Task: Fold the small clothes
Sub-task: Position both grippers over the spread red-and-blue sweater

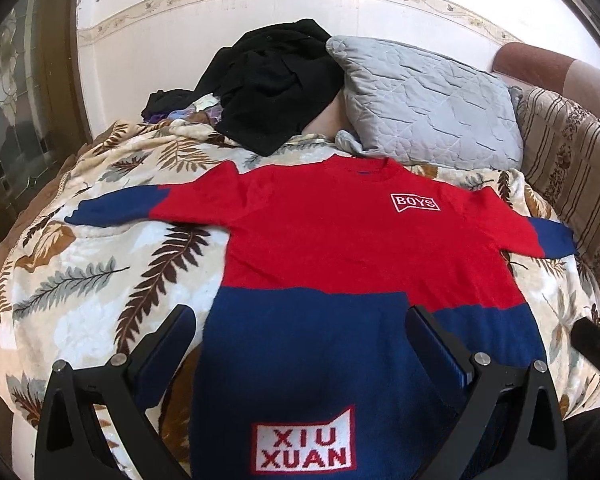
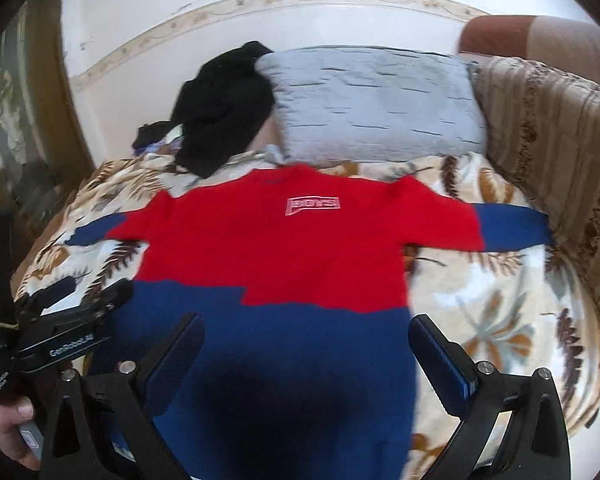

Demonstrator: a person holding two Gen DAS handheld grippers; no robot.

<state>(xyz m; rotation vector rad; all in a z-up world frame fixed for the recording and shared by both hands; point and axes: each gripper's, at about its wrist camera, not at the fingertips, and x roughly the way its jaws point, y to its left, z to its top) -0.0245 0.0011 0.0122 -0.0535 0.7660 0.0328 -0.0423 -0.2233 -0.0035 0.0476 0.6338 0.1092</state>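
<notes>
A small red and blue sweater (image 1: 332, 248) lies flat, front up, on the leaf-print blanket (image 1: 80, 280), sleeves spread to both sides. It has a white "BOYS" patch on the chest and a "XIU XUAN" patch near the hem. It also shows in the right wrist view (image 2: 276, 252). My left gripper (image 1: 300, 320) is open and empty above the blue lower left part of the sweater. My right gripper (image 2: 306, 328) is open and empty above the blue lower right part. The left gripper's body (image 2: 72, 320) shows at the left of the right wrist view.
A black garment pile (image 1: 268, 84) and a grey quilted pillow (image 1: 428, 108) lie at the head of the bed. A striped brown sofa back (image 1: 572, 168) borders the right side. A white wall stands behind. A dark door frame is at the left.
</notes>
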